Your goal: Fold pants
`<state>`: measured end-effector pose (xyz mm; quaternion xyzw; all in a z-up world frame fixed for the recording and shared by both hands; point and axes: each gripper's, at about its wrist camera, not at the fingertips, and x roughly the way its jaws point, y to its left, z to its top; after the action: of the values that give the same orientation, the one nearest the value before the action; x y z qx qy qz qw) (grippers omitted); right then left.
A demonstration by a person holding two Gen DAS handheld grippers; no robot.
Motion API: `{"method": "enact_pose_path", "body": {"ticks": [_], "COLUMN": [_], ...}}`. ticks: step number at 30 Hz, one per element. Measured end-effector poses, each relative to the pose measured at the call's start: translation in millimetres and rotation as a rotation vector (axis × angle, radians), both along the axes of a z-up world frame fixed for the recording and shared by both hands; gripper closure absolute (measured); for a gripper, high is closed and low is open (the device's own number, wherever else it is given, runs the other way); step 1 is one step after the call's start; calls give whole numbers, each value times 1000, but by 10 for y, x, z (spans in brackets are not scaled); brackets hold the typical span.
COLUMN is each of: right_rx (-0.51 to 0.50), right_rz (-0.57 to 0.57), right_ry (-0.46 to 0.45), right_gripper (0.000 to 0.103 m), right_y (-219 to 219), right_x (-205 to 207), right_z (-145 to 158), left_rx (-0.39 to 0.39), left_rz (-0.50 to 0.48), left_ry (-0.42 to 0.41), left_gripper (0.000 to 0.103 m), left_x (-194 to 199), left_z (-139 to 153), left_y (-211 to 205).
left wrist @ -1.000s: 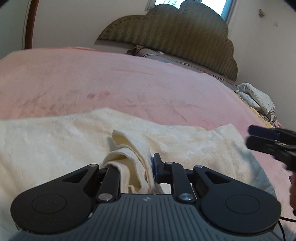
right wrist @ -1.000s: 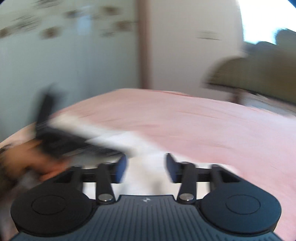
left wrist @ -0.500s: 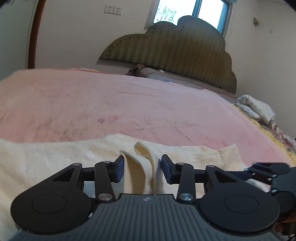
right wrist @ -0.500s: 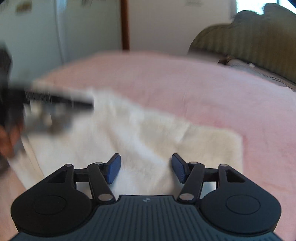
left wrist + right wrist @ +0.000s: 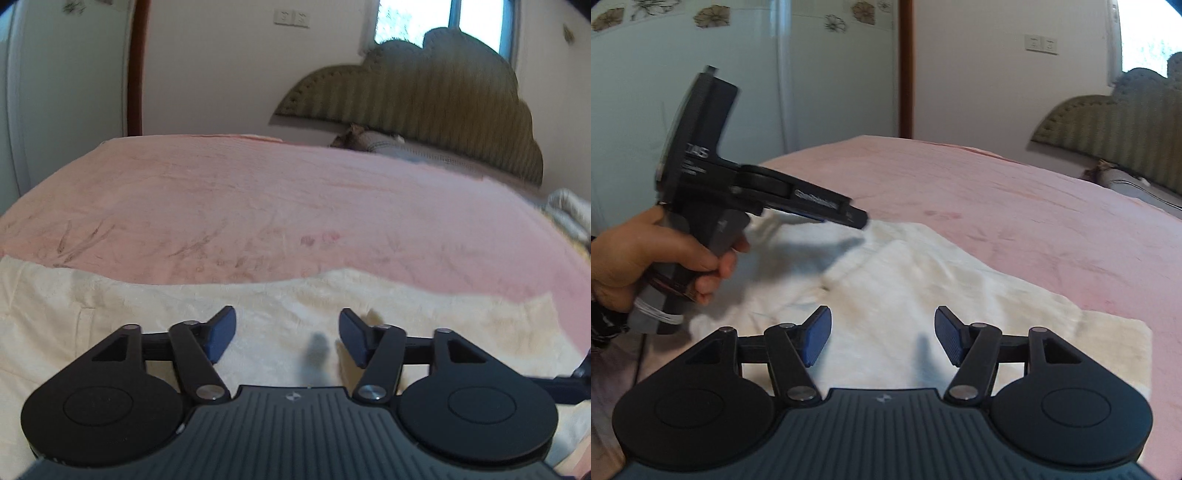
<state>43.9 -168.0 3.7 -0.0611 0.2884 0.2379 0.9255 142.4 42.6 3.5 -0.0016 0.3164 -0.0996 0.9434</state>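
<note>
Left wrist view cuts off cream pants (image 5: 110, 314) at left edge.

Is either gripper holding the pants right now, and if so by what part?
Neither. The left gripper and right gripper both have open jaws with nothing between them; the cream pants lie loose on the pink bed.
</note>
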Motion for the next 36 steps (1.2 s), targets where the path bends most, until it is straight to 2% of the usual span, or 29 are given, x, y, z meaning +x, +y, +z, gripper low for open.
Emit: {"method": "enact_pose_path", "body": {"ticks": [2,6,9,11,14,16,18,19,21,22,26,28,30,33,34,35,36], "right_rx": [-20,-137,-196,-223,-307,-350,-375,-376,-326,-259,33,129,176,155,156,144,122], "right_rz": [54,108,116,114,111,125,146,150,129,100,-3,-15,-2,43,68,86,95], "right_ry": [-30,-58,-48,-72,-155,-202,-229,-243,-251,-242,-185,-170,-164,-167,-157,-153,-151], "right_gripper": [42,42,42,42,46,77,94,94,95,95,95,95,95,95,95,95,95], "right_y": [98,277,337,368,468,541,596,604,529,424,-87,-262,-327,-259,-229,-183,-135], "right_x": [-68,-197,-210,-228,-266,-292,-311,-327,-334,-314,-226,-225,-253,-327,-345,-363,-373], "right_z": [-2,-49,-129,-165,-230,-265,-296,-297,-235,-167,138,231,279,256,237,213,186], "left_rx": [45,38,71,45,-105,-292,-487,-567,-669,-697,-757,-781,-816,-850,-860,-876,-882], "left_rz": [6,9,34,56,72,68,24,-1,-47,-68,-163,-218,-206,-136,-117,-116,-127], "left_ry": [-23,-37,-40,-40,-20,12,66,99,182,220,317,369,397,417,418,402,395], "left_gripper": [36,29,29,29,27,27,26,23,16,14,11,8,7,12,19,29,60], "left_x": [-57,-92,-97,-114,-144,-179,-192,-189,-175,-167,-145,-100,-56,106,136,141,143], "left_z": [2,26,25,38,101,167,210,219,217,205,110,3,-102,-294,-342,-372,-383], "left_y": [-32,-6,22,86,245,400,547,599,634,625,453,296,204,131,126,141,147]}}
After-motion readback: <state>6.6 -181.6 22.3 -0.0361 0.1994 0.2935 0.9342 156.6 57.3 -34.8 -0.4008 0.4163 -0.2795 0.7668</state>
